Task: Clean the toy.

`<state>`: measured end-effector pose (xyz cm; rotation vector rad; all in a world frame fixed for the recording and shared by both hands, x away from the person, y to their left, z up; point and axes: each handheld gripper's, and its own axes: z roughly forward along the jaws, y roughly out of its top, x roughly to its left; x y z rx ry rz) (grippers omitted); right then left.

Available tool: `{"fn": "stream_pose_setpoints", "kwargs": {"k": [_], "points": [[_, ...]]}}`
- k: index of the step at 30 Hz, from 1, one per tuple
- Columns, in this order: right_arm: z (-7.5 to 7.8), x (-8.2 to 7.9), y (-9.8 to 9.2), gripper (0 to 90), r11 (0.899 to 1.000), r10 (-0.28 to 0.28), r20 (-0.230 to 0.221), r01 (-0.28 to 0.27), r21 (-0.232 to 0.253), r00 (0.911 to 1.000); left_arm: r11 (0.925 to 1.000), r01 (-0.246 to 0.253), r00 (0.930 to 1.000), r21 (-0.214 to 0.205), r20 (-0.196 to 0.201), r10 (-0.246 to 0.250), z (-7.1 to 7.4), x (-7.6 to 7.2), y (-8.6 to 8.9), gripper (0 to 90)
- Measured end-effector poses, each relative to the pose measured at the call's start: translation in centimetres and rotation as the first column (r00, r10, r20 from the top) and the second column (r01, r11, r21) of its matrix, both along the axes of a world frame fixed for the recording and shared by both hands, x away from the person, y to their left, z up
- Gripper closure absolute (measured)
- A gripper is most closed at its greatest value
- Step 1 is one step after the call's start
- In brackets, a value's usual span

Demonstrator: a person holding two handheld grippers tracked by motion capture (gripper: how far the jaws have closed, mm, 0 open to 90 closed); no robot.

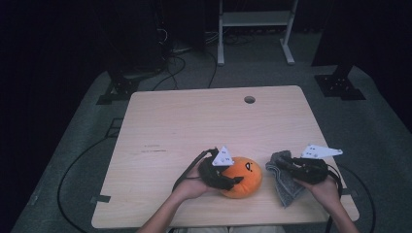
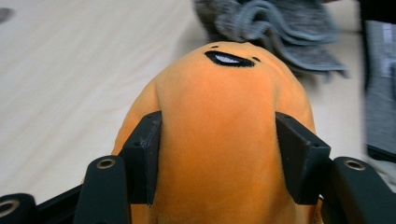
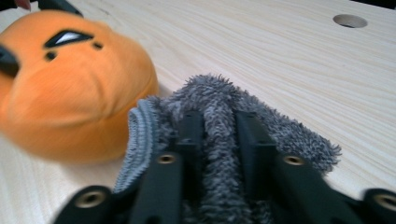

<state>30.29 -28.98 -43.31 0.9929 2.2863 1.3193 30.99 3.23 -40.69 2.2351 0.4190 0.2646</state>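
Observation:
An orange plush toy (image 1: 243, 177) with a black-rimmed eye lies near the table's front edge. My left gripper (image 1: 229, 177) comes at it from the left and is shut on it; in the left gripper view both pads dent the toy's (image 2: 229, 140) sides. Right of it a grey fuzzy cloth (image 1: 284, 187) lies crumpled. My right gripper (image 1: 287, 166) reaches in from the right, and in the right gripper view a raised fold of the cloth (image 3: 219, 107) fills the gap of that gripper (image 3: 219, 135), touching both pads. The toy (image 3: 70, 93) almost touches the cloth.
The light wooden table (image 1: 194, 121) has a round cable hole (image 1: 249, 99) near its far edge. The table's right edge runs close by the right hand. A white shelf frame (image 1: 255, 29) and cables stand on the floor behind.

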Motion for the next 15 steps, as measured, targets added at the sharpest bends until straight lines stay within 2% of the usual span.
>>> {"fn": "stream_pose_setpoints", "kwargs": {"k": [3,7,10,15], "points": [[-0.4,0.4,-0.2,61.2,1.000,0.006,-0.018,-0.005,0.026,0.9998,0.9987,-0.046,0.9982,0.023,0.038,0.045,0.2,0.9,0.4,39.5],[-0.5,0.7,-0.1,53.8,0.999,-0.002,-0.010,0.003,0.050,0.9999,0.9953,-0.090,0.9945,0.034,0.055,0.088,0.4,2.4,1.0,39.5],[-0.3,0.9,-0.1,53.5,0.997,0.006,-0.006,-0.005,0.078,1.0000,0.9919,-0.120,0.9902,0.042,0.077,0.116,0.6,3.3,1.3,39.5],[-0.2,0.8,-0.1,51.9,0.997,0.006,0.003,-0.006,0.080,1.0000,0.9871,-0.152,0.9832,0.050,0.109,0.146,0.6,4.3,1.7,39.3]]}}
